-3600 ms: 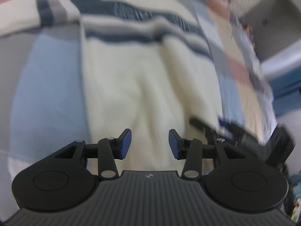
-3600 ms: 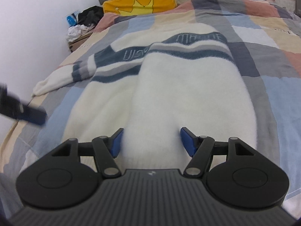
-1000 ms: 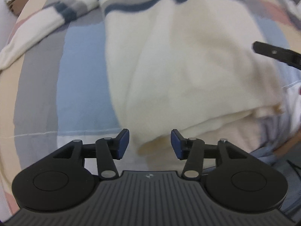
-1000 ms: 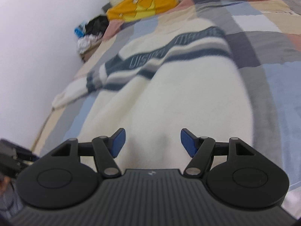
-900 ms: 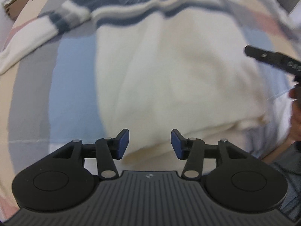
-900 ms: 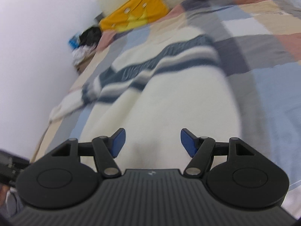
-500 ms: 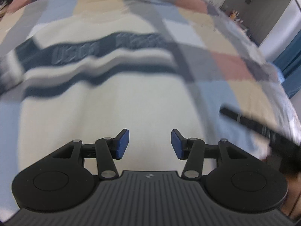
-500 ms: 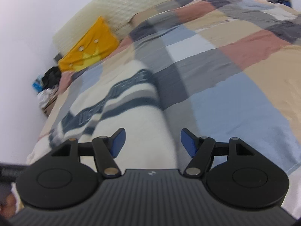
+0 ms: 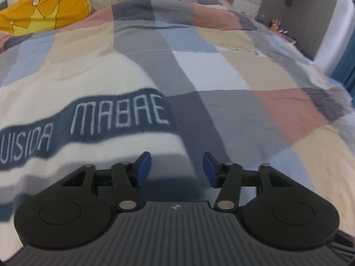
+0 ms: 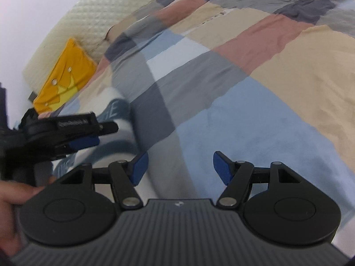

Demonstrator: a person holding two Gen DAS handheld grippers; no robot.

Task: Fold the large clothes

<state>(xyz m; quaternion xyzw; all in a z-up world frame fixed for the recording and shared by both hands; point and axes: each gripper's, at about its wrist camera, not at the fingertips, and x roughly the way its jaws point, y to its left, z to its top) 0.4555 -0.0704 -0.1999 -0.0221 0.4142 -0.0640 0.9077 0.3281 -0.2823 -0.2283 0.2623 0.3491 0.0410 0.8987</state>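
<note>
A cream sweater (image 9: 93, 82) with a navy lettered band lies flat on the patchwork quilt (image 9: 233, 93). In the left wrist view it fills the left half, its right edge running down just under my left gripper (image 9: 177, 169). That gripper's jaws are opening, with nothing between them. My right gripper (image 10: 179, 168) stands open above the quilt, to the right of the sweater's edge (image 10: 119, 110), empty. In the right wrist view the left gripper (image 10: 88, 137) shows side-on at the left, over the sweater, with a hand (image 10: 13, 199) below it.
A yellow cushion (image 9: 42, 11) with a crown and a cream quilted headboard (image 10: 99, 15) lie at the far end of the bed. A grey wall and a blue curtain (image 9: 346, 59) stand at the far right. The quilt (image 10: 255, 88) stretches away on the right.
Both grippers have swung right, from over the sweater's lower body to its upper right edge beside the lettered band. The left jaws stand a little wider. Neither has taken hold of anything.
</note>
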